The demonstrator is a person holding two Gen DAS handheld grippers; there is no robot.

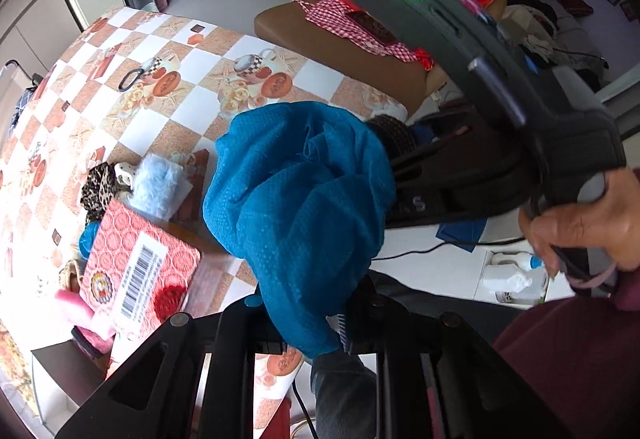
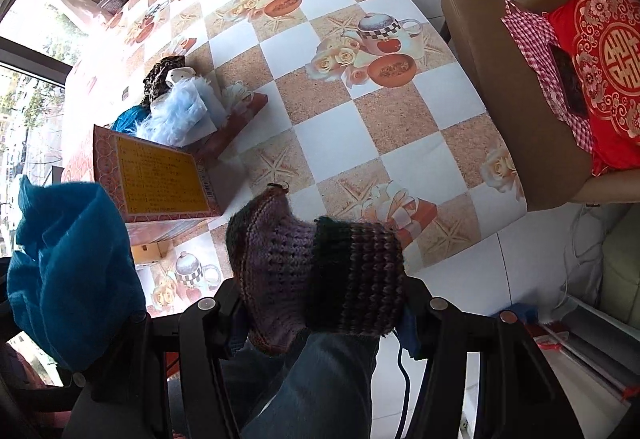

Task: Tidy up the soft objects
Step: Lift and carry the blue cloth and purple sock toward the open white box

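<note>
My left gripper clamped on blue cloth, hanging above table near edge. My right gripper grips purple knit piece over same edge, beside red box.

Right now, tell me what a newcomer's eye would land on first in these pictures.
A crumpled blue textured cloth hangs bunched in the left hand-held gripper, above the table edge. A purple and dark green knitted woollen piece sits clamped in the right hand-held gripper. Behind, a red patterned cardboard box stands on the checkered printed tablecloth beside a fluffy pale blue item.
</note>
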